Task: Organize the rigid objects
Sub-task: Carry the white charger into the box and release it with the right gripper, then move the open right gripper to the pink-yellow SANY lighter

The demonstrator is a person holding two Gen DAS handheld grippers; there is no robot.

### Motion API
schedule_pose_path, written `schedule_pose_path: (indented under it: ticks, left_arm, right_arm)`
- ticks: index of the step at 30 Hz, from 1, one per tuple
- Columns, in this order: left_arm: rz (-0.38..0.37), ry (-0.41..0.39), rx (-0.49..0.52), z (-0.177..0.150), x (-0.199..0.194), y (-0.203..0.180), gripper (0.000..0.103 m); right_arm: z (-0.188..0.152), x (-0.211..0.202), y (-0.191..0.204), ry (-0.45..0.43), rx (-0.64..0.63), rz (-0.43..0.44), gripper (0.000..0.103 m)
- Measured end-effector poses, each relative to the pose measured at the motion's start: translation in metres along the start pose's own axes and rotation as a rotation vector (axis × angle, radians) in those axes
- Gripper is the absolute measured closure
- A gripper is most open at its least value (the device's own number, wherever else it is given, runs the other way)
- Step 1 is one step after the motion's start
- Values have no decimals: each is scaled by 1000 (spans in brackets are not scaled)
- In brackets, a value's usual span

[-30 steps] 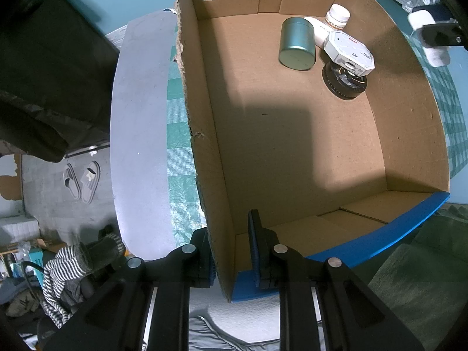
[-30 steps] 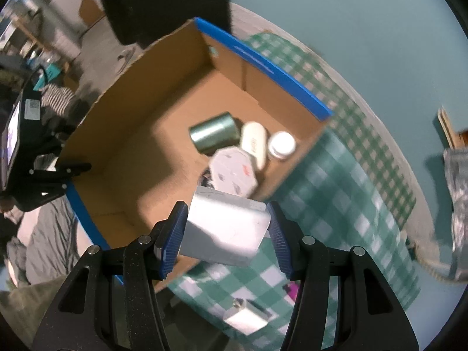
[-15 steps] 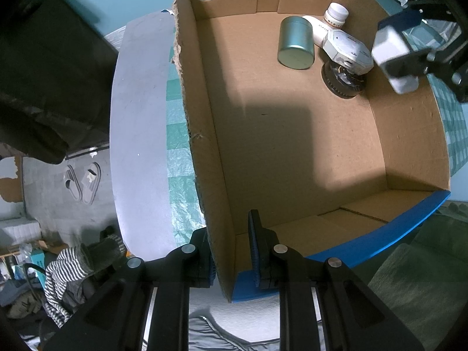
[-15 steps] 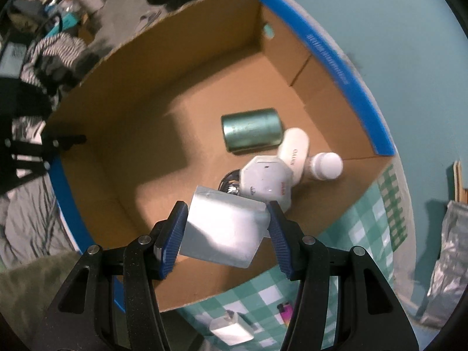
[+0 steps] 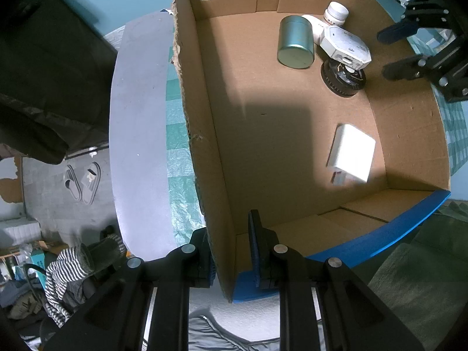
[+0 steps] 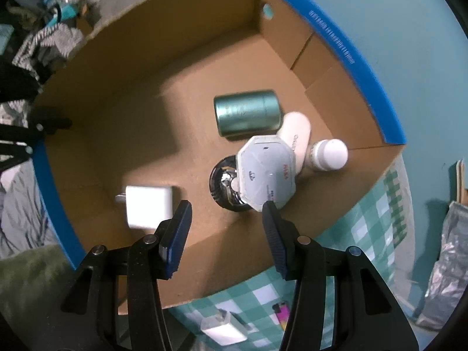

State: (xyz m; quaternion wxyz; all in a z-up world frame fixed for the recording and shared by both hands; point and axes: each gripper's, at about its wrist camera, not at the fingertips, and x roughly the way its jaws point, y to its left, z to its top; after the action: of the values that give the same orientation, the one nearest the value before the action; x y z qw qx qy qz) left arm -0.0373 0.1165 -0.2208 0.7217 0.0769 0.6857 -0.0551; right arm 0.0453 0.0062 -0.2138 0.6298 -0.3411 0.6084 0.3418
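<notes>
White charger point(image 6: 147, 206) dropped from right hand-held gripper point(image 6: 225, 222), jaws now apart and empty, onto cardboard box point(image 5: 409, 134) floor; left hand-held gripper point(image 5: 231, 260) clamped on box wall, green-checked surface point(image 6: 368, 222) underneath.

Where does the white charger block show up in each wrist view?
Left wrist: white charger block lies on the box floor, right of centre.
Right wrist: it lies lower left, beside the left blue pad.
Shared landmark: green tin lying in the cardboard box.
</notes>
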Motion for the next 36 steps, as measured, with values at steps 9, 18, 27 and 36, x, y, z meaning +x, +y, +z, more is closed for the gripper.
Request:
schedule_pose_path:
  ticks: [9,18,27,36]
  left_arm:
    - [1,3,0,2,1,0,85]
    - [8,13,-2,5,2,-4,85]
    - [14,27,-2,7,5,-7,85]
    - [15,32,-15,6,8,-6,84]
  right_arm:
    - [-12,-27,-21,-70,60,25,53]
    - [-36,-43,-50,-96,107,15,53]
    - [-71,-38,-84,-74,166,6,53]
    - [-130,4,-112,13,153,-3,53]
